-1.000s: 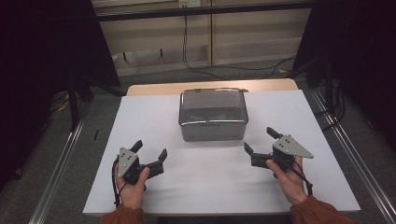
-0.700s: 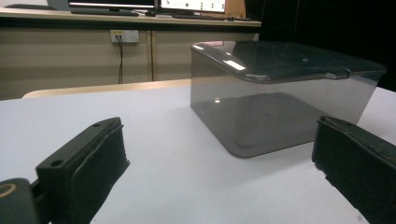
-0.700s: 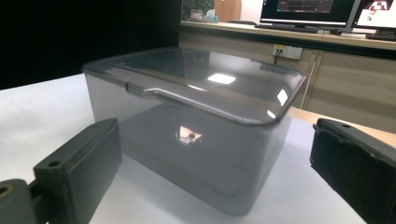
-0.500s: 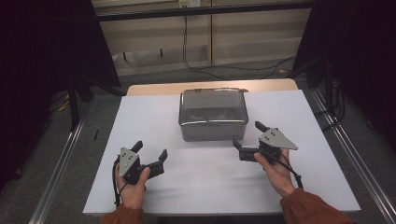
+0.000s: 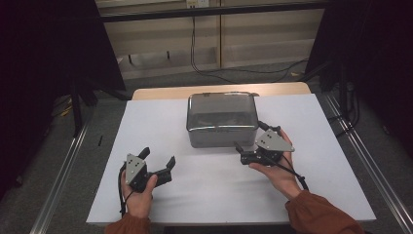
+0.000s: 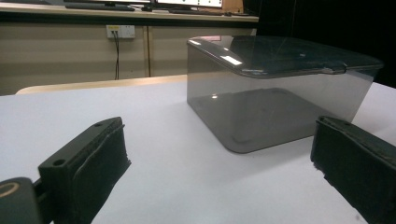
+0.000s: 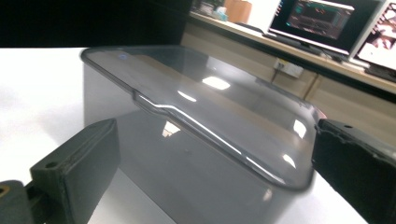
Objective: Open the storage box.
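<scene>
A grey see-through box (image 5: 221,119) with a shut lid stands on the white table top (image 5: 156,122), at its back middle. My right gripper (image 5: 252,141) is open at the box's front right corner, its jaws straddling that corner without touching it as far as I can tell. In the right gripper view the box (image 7: 201,121) looms close between the open gripper's (image 7: 215,156) jaws. My left gripper (image 5: 158,157) rests open at the front left, well short of the box. Its own view has the box (image 6: 275,93) ahead to the right of the gripper (image 6: 219,156).
Metal rails (image 5: 63,170) run along both sides of the table. A wooden edge (image 5: 160,92) lies behind the white sheet. Cables (image 5: 204,63) hang by the back wall. Monitors (image 7: 327,18) stand on a counter beyond the box.
My right gripper has moved forward and left, from the open table up to the box's front right corner. The left gripper has stayed put.
</scene>
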A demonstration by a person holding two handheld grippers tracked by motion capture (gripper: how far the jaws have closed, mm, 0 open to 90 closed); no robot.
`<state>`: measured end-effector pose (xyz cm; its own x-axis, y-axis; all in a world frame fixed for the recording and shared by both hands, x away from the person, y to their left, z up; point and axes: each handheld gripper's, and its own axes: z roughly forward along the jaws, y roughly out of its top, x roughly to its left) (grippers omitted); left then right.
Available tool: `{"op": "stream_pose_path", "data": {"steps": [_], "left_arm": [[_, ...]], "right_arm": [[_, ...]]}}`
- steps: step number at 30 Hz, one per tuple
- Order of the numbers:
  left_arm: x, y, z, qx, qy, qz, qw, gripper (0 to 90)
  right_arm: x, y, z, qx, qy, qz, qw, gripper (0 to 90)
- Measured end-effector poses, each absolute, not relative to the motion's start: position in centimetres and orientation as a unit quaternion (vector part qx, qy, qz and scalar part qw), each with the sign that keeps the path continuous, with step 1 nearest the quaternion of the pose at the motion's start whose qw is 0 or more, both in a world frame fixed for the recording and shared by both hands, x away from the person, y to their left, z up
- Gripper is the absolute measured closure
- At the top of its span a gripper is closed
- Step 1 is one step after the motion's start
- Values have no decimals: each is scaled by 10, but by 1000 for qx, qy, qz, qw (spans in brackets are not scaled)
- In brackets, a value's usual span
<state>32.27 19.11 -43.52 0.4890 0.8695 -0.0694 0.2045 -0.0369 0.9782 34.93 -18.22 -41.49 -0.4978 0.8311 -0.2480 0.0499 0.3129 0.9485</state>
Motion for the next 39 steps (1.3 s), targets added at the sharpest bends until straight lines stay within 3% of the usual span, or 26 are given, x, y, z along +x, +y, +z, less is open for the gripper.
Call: {"op": "stream_pose_path", "data": {"steps": [27,39], "left_arm": [[323,193,-436,657,412,293,559,34],[323,193,-436,658,412,291,559,34]], "right_arm": [[357,-130,-416,92,767,348,531,221],[362,-119,-422,24,776,276,567,428]]}}
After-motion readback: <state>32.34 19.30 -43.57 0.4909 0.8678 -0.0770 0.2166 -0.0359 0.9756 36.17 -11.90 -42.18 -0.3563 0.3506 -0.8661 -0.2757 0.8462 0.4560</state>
